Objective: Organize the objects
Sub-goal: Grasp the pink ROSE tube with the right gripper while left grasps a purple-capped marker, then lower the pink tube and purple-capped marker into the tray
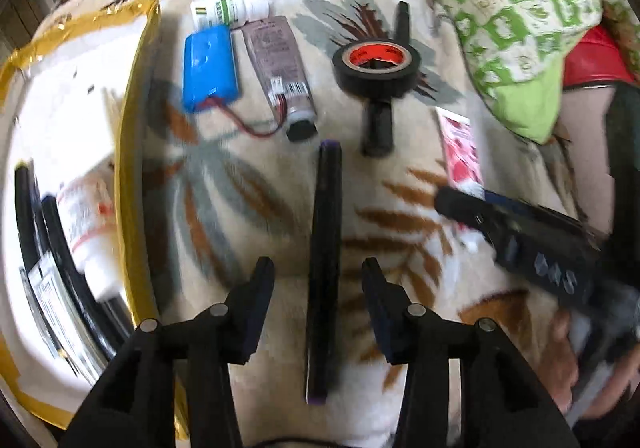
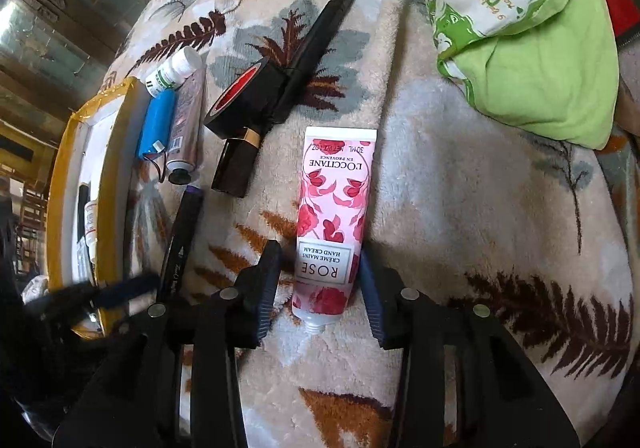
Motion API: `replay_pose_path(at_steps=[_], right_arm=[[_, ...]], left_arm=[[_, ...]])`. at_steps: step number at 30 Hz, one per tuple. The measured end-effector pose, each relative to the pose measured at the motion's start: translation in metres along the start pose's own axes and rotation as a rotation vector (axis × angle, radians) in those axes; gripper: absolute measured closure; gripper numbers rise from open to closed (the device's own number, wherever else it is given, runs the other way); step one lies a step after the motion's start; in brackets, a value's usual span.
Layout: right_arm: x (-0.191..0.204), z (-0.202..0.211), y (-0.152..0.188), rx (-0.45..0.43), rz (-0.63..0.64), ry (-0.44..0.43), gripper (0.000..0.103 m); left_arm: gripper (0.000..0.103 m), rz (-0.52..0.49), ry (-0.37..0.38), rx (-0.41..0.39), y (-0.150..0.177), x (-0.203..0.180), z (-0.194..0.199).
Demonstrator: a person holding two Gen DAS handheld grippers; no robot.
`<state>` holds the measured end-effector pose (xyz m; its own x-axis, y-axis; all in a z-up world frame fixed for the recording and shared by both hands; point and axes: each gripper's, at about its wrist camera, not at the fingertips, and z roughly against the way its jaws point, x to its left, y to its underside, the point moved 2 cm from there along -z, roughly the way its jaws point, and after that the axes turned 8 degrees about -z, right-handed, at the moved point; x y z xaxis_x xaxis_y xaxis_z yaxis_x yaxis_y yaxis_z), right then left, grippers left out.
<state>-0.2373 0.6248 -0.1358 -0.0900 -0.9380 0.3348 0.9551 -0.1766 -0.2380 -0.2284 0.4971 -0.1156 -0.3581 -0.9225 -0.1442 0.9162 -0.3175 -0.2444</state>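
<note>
My left gripper [image 1: 318,276] is open, its fingers on either side of a long black marker pen [image 1: 325,272] that lies on the leaf-patterned blanket [image 1: 248,208]. My right gripper [image 2: 320,264] is open around the lower end of a pink rose hand cream tube [image 2: 334,216], which lies flat; the fingers stand close beside it. The marker also shows in the right wrist view [image 2: 180,244]. Farther off lie a blue battery pack [image 1: 210,68], a grey tube [image 1: 280,64], a white pill bottle [image 1: 230,8], a black tape roll [image 1: 376,66] and a dark lipstick [image 2: 236,164].
A white box with a gold-taped rim [image 1: 132,152] stands at the left and holds a white bottle [image 1: 90,228] and black items. A green patterned pillow [image 1: 520,8] lies at the back right. A black pen [image 2: 320,36] lies behind the tape roll.
</note>
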Motion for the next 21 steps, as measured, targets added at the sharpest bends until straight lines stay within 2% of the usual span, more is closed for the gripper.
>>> replay_pose_path(at_steps=[3, 5, 7, 13, 17, 21], right_arm=[[0.0, 0.0, 0.002, -0.018, 0.011, 0.014, 0.069], [0.0, 0.001, 0.002, -0.029, 0.023, 0.019, 0.073], [-0.002, 0.004, 0.003, -0.041, 0.013, 0.006, 0.074], [0.013, 0.02, 0.008, -0.078, 0.004, -0.074, 0.075], [0.043, 0.035, 0.013, -0.092, 0.042, -0.187, 0.075], [0.089, 0.047, 0.018, -0.09, 0.14, -0.274, 0.075]], left_arm=[[0.063, -0.016, -0.054, 0.001, -0.002, -0.003, -0.008], [0.072, -0.041, -0.101, -0.026, 0.001, -0.007, -0.006], [0.088, -0.049, -0.092, -0.051, 0.006, -0.008, -0.003], [0.088, -0.007, -0.065, -0.089, 0.021, 0.006, 0.014], [0.088, 0.078, -0.012, -0.188, 0.028, 0.03, 0.054], [0.088, 0.153, 0.017, -0.27, 0.045, 0.055, 0.089]])
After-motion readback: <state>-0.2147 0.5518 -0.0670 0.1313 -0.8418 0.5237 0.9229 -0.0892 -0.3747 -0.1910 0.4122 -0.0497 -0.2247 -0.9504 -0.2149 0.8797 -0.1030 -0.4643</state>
